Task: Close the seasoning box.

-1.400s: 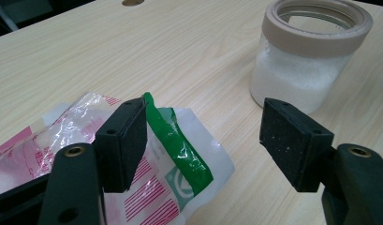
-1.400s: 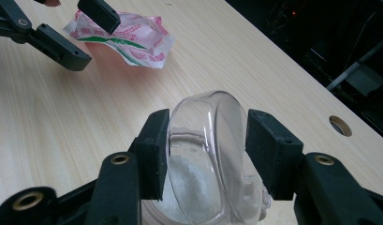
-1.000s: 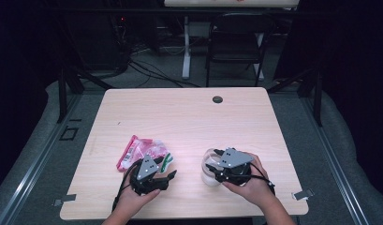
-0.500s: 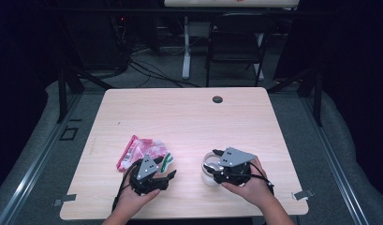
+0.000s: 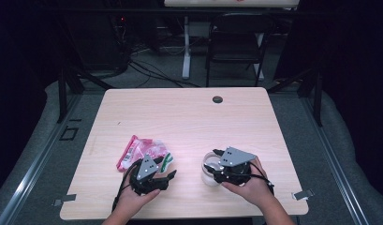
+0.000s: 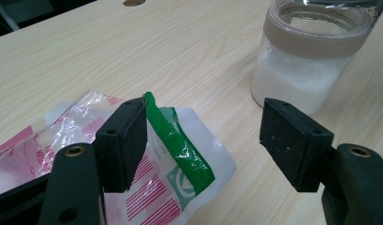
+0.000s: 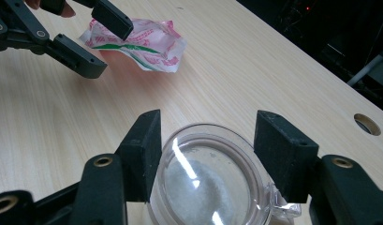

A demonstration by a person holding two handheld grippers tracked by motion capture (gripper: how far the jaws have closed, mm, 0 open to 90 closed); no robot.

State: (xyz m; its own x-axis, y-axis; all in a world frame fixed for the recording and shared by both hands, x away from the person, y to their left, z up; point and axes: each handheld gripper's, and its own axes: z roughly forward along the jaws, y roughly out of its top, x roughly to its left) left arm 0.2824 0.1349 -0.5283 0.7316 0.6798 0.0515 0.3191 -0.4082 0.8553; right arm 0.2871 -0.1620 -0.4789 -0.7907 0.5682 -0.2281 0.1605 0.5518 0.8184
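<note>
A clear jar of white powder with a beige collar stands near the table's front right. My right gripper is open over it. In the right gripper view, the right gripper has one pad on each side of the jar's clear lid, having just spread slightly wider. A pink, white and green plastic bag lies at the front left. My left gripper is open, just right of the bag. In the left gripper view, the left gripper hovers over the bag's green strip, with the jar beyond.
The wooden table has a round cable hole near its far edge. A chair and cables stand on the floor behind the table. The left gripper shows at the top left of the right gripper view, beside the bag.
</note>
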